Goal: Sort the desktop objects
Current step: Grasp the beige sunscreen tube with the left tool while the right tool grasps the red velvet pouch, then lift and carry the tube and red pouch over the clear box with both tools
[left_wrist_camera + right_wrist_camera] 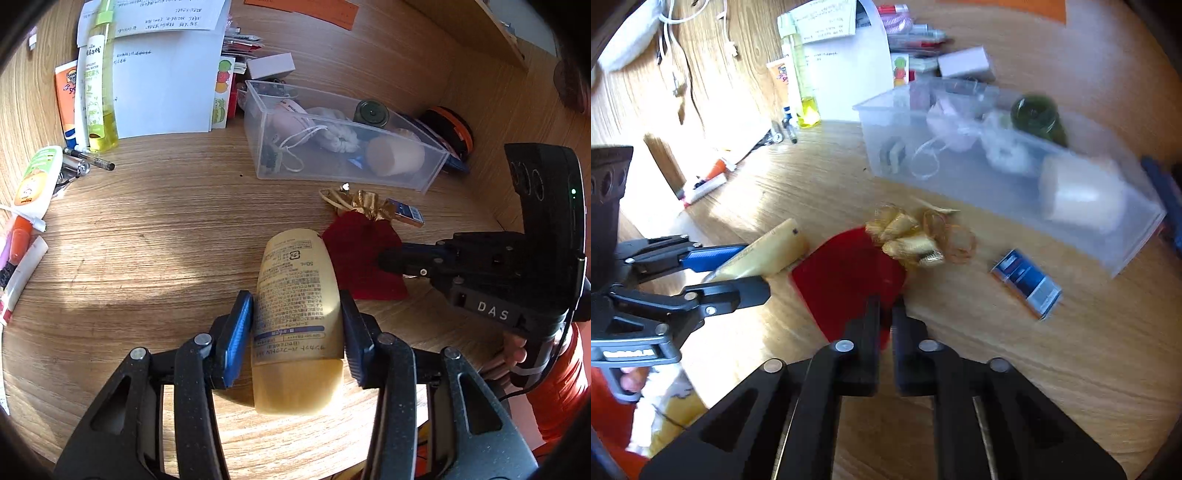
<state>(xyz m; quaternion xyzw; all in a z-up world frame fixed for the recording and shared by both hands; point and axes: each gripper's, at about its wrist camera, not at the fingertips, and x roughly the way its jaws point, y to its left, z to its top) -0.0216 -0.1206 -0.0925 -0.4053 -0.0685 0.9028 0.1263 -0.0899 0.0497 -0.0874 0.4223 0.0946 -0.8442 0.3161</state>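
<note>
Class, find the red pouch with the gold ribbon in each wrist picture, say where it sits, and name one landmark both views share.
Left wrist view: the red pouch lies right of centre, beside the yellow tube, with the right gripper at its right edge.
Right wrist view: the red pouch lies at centre, just beyond the shut fingers pinching its near edge.
Shared landmark: the clear plastic bin behind the pouch.

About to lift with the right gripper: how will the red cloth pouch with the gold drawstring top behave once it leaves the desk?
The red cloth pouch lies flat and looks nearly empty, so it is probably light and floppy. The right gripper, jaws shut on its bottom edge, would likely leave the body drooping. The gold gathered top would probably dangle lowest and swing.
</note>
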